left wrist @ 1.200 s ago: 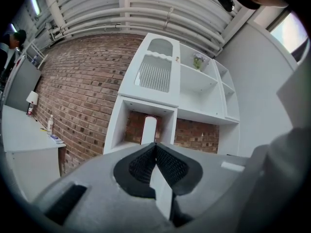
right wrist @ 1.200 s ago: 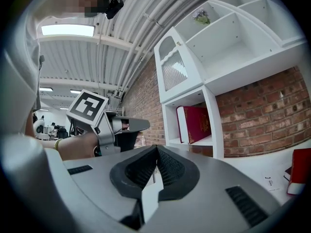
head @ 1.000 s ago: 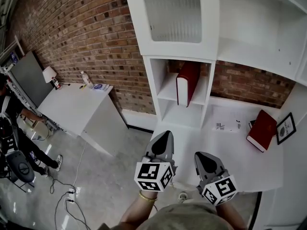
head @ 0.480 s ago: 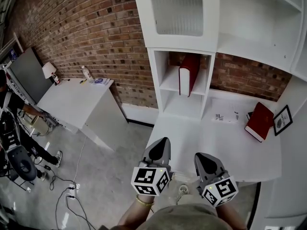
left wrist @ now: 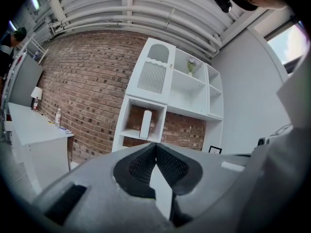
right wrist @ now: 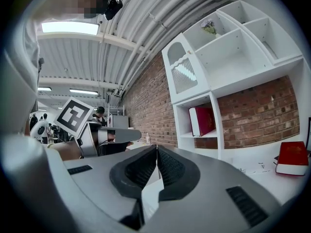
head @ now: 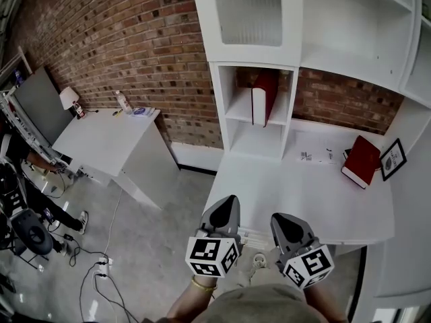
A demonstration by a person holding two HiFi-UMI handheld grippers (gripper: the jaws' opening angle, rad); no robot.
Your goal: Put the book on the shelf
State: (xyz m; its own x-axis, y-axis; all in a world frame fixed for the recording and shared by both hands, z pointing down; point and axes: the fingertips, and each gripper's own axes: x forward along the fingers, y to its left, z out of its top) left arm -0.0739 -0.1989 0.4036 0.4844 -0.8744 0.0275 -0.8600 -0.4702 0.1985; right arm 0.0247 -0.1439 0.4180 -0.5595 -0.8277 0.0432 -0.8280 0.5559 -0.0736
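A red book (head: 264, 97) stands upright in the upper cubby of the white shelf unit (head: 232, 123); the same book (right wrist: 202, 121) shows in the right gripper view and, pale page-edge on, the book (left wrist: 146, 124) in the left gripper view. A second red book (head: 361, 161) lies flat at the desk's back right, also the flat book (right wrist: 291, 157). My left gripper (head: 228, 203) and right gripper (head: 285, 222) hang side by side near the desk's front edge, far from both books. Both are shut with nothing between the jaws.
A white desk (head: 303, 200) runs under the shelves, with a paper sheet (head: 316, 155) and a framed picture (head: 392, 159) at the back right. A separate white table (head: 101, 147) with a lamp and bottle stands left by the brick wall. Cables (head: 94, 274) lie on the floor.
The view has drawn back and tilted slightly, so shelf and desk sit a little farther off. Both grippers keep their places and stay shut.
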